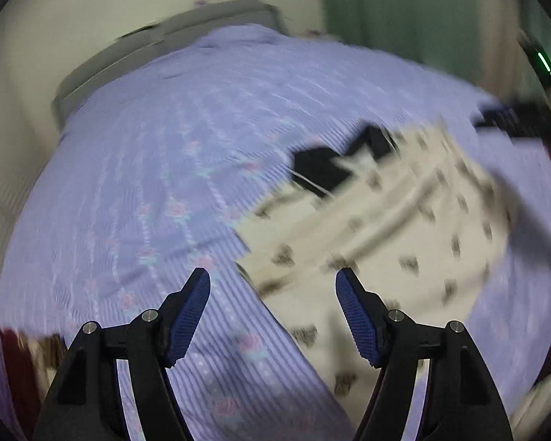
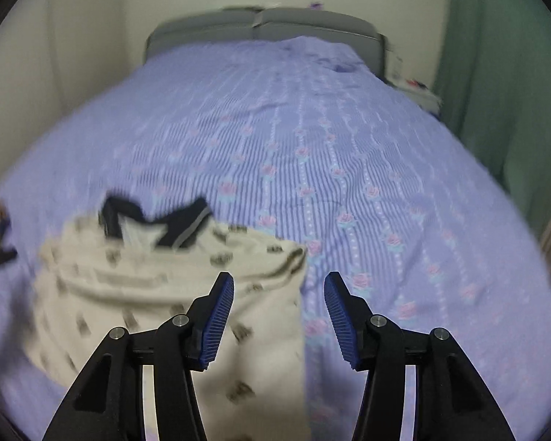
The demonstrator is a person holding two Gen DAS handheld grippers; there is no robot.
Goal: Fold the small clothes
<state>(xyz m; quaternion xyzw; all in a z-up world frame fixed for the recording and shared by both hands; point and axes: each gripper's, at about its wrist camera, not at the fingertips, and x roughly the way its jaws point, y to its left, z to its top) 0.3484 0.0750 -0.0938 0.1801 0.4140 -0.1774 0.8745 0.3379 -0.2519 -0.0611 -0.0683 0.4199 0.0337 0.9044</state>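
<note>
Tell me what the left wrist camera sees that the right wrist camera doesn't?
Only the left wrist view shows the open left gripper, a black device with a green light at the right edge, and dark red cloth lower left.

Only the right wrist view shows the open right gripper and a cluttered white bedside stand.

Both show the cream patterned garment with a black collar, the lilac striped floral bedsheet, grey headboard and green curtain.
</note>
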